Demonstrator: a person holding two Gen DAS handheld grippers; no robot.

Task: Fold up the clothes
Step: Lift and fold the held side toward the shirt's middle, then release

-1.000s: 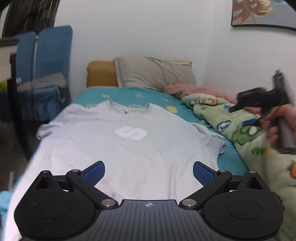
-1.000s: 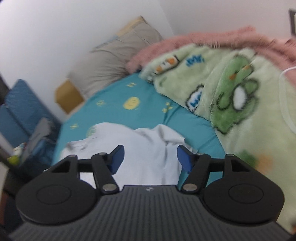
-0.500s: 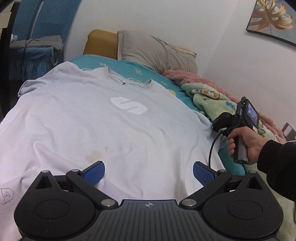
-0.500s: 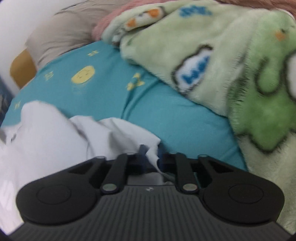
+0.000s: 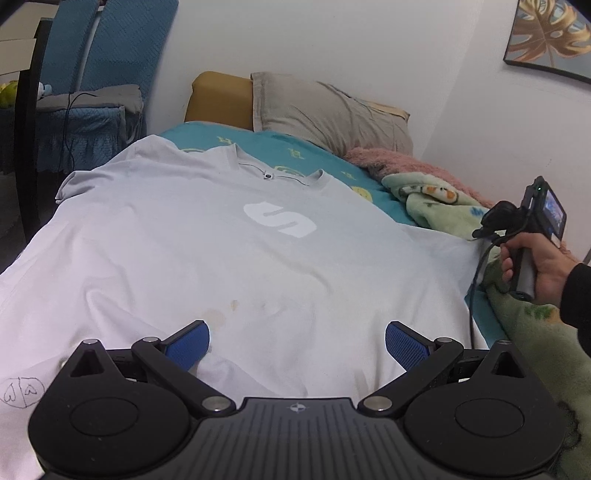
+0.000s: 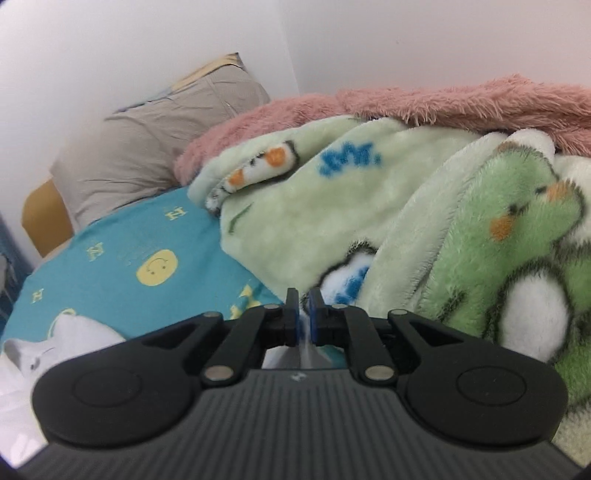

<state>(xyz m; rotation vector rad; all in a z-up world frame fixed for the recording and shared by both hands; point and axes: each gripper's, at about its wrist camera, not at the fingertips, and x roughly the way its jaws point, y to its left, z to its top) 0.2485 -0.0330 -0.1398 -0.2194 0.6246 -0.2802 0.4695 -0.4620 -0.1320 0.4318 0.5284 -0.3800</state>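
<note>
A teal bedsheet (image 6: pixel 122 258) printed with yellow smiley faces and letters covers the bed. At its far end a grey pillow (image 5: pixel 332 114) leans on a mustard headboard (image 5: pixel 219 99). Along the right lie a pale green cartoon blanket (image 6: pixel 388 221) and, beyond it, a fuzzy pink blanket (image 6: pixel 461 103). Blue chairs (image 5: pixel 107 55) stand far left; a framed leaf picture (image 5: pixel 550 33) hangs upper right.

You face a bed with a teal sheet (image 5: pixel 310 146), a grey pillow (image 5: pixel 332 112) against white walls (image 5: pixel 332 37), and a framed leaf picture (image 5: pixel 550 35) hanging to your right. Blue-covered chairs (image 5: pixel 122 44) stand at your left, fleece blankets (image 6: pixel 369 192) heaped opposite.
</note>
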